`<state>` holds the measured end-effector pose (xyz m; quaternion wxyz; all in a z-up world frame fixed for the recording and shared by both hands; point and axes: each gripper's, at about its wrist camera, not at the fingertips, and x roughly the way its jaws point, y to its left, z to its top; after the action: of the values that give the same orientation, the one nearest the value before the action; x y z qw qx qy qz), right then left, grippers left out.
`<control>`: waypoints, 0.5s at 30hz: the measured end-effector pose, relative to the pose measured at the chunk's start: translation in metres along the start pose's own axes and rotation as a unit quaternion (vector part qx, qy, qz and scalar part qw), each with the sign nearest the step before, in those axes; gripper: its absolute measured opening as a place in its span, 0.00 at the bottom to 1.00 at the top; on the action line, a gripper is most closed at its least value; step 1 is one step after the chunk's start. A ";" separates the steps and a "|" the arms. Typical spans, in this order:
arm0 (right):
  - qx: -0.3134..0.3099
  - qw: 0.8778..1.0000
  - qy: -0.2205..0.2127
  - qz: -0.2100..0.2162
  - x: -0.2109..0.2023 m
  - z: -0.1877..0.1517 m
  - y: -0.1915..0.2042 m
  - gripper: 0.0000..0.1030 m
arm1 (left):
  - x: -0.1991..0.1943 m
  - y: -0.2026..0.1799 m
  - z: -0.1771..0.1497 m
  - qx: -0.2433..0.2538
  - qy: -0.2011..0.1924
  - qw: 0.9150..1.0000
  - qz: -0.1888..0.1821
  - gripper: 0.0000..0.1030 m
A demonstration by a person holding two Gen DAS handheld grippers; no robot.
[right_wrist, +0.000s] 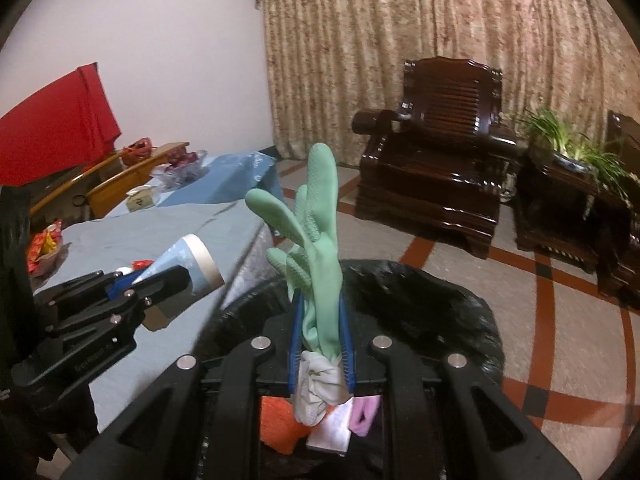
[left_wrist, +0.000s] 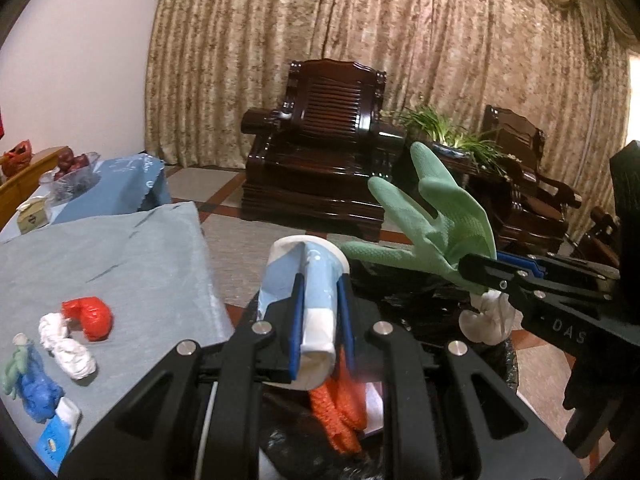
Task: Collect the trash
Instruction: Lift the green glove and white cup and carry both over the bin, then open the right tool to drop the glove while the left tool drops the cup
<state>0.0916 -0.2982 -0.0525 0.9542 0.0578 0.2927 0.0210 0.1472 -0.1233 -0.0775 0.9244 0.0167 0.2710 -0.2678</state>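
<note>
My left gripper [left_wrist: 320, 320] is shut on a crushed blue and white paper cup [left_wrist: 316, 288] and holds it over the black-lined trash bin [left_wrist: 404, 296]. My right gripper [right_wrist: 321, 336] is shut on a green rubber glove [right_wrist: 316, 232] with a white cuff, fingers up, above the bin [right_wrist: 420, 292]. The glove [left_wrist: 436, 220] and right gripper [left_wrist: 496, 276] show at the right in the left wrist view. The cup [right_wrist: 188, 260] and left gripper [right_wrist: 132, 296] show at the left in the right wrist view. An orange glove [left_wrist: 340, 412] lies in the bin.
On the grey-blue table [left_wrist: 120, 260] lie a red wad [left_wrist: 90, 316], a white wad [left_wrist: 66, 344] and a blue and green glove [left_wrist: 36, 392]. Dark wooden armchairs [left_wrist: 320, 140] and a potted plant [left_wrist: 448, 132] stand behind. Pink and white scraps [right_wrist: 360, 412] are in the bin.
</note>
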 end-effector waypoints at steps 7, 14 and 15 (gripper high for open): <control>0.015 1.000 0.013 -0.022 0.006 -0.009 -0.019 0.16 | 0.025 -0.019 -0.005 0.013 0.014 1.000 -0.014 0.15; 0.033 0.999 0.017 -0.030 0.009 -0.017 -0.036 0.16 | 0.042 -0.033 -0.005 0.024 0.022 0.999 -0.025 0.15; 0.035 0.999 0.018 -0.030 0.010 -0.018 -0.037 0.16 | 0.044 -0.035 -0.004 0.025 0.023 0.999 -0.026 0.16</control>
<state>0.0900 -0.3324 -0.0769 0.9463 0.0820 0.3123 -0.0166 0.1588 -0.1739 -0.0995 0.9100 0.0392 0.2857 -0.2978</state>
